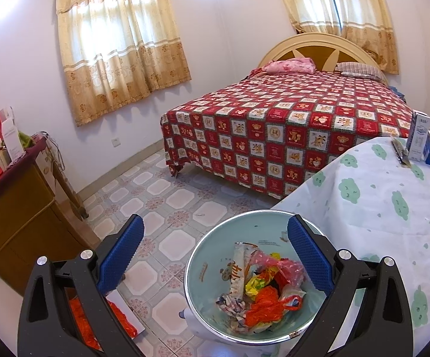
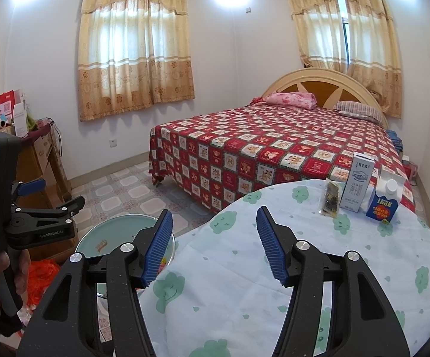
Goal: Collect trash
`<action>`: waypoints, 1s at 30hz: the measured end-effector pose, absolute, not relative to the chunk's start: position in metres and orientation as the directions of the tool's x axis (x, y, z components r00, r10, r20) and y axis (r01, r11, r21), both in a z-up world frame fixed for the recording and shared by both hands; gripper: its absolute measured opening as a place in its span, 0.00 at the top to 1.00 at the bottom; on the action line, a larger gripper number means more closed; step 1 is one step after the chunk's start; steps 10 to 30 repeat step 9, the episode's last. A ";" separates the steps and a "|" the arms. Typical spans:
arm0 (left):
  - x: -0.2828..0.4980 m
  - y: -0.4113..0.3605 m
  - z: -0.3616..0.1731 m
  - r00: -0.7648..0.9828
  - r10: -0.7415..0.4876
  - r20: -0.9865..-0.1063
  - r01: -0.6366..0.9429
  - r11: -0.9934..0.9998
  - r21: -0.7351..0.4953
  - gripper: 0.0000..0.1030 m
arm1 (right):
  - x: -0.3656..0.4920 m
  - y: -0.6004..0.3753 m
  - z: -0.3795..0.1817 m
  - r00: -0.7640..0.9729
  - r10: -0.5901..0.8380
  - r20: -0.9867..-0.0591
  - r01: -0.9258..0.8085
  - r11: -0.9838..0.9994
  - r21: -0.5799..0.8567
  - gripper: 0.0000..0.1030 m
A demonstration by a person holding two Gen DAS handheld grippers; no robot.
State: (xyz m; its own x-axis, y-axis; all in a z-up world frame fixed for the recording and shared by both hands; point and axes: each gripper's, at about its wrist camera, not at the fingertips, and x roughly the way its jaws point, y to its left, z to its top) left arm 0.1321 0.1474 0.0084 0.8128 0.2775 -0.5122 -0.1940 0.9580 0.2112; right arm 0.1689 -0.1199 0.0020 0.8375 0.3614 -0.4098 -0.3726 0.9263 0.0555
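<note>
The left gripper [image 1: 215,238] hangs over the round, pale green trash bin [image 1: 206,270], jaws wide apart. The right gripper [image 2: 215,238], jaws apart and empty, is over the cloud-print tabletop [image 2: 244,282].

- The left gripper [image 1: 215,247] tilts downward, its blue-padded jaws spread wide with nothing pressed between them.
- The right gripper [image 2: 215,247] also tilts downward, jaws apart and empty.
- A hand [image 2: 12,270] grips the left gripper's handle.
</note>
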 end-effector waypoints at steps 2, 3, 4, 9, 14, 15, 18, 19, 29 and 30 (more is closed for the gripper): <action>0.132 0.146 0.008 0.812 0.282 -0.511 -0.196 0.957 0.215 0.07 | 0.169 -0.124 0.001 0.840 0.356 -0.410 -0.366 0.929 0.056 0.42; 0.133 0.146 0.007 0.812 0.280 -0.512 -0.196 0.957 0.214 0.07 | 0.170 -0.127 0.000 0.843 0.347 -0.412 -0.360 0.932 0.049 0.42; 0.132 0.146 0.008 0.813 0.281 -0.511 -0.196 0.957 0.214 0.07 | 0.170 -0.128 -0.001 0.844 0.342 -0.413 -0.356 0.933 0.046 0.41; 0.133 0.147 0.006 0.812 0.285 -0.510 -0.204 0.956 0.209 0.07 | 0.192 -0.167 -0.022 0.854 0.206 -0.477 -0.225 0.974 0.018 0.31; 0.133 0.147 0.006 0.812 0.285 -0.510 -0.204 0.956 0.209 0.07 | 0.192 -0.167 -0.022 0.854 0.206 -0.477 -0.225 0.974 0.018 0.31; 0.133 0.147 0.006 0.812 0.285 -0.510 -0.204 0.956 0.209 0.07 | 0.192 -0.167 -0.022 0.854 0.206 -0.477 -0.225 0.974 0.018 0.31; 0.133 0.147 0.006 0.812 0.285 -0.510 -0.204 0.956 0.209 0.07 | 0.192 -0.167 -0.022 0.854 0.206 -0.477 -0.225 0.974 0.018 0.31; 0.133 0.147 0.006 0.812 0.285 -0.510 -0.204 0.956 0.209 0.07 | 0.192 -0.167 -0.022 0.854 0.206 -0.477 -0.225 0.974 0.018 0.31; 0.133 0.147 0.006 0.812 0.285 -0.510 -0.204 0.956 0.209 0.07 | 0.192 -0.167 -0.022 0.854 0.206 -0.477 -0.225 0.974 0.018 0.31; 0.133 0.147 0.006 0.812 0.285 -0.510 -0.204 0.956 0.209 0.07 | 0.192 -0.167 -0.022 0.854 0.206 -0.477 -0.225 0.974 0.018 0.31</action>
